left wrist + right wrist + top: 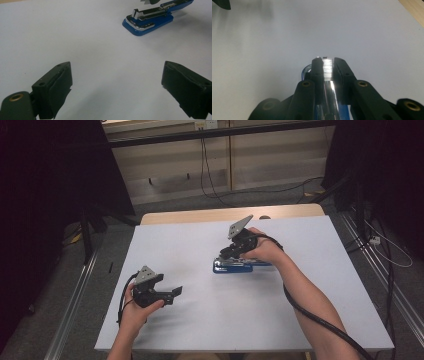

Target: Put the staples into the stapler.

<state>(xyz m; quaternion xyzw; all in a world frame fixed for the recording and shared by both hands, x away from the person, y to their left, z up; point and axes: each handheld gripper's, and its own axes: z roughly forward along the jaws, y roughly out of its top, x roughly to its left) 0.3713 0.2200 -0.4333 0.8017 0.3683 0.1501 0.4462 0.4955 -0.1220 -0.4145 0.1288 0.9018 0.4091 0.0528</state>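
Right gripper [328, 68]: jaws clamped on the shiny metal top of a blue stapler [235, 266], mid-table.
Left gripper [116, 82]: jaws wide, empty, near the white table's [200, 320] front-left.

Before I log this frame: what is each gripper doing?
Left gripper: open, jaws wide apart, holding nothing.
Right gripper: shut on the blue and chrome metal stapler.
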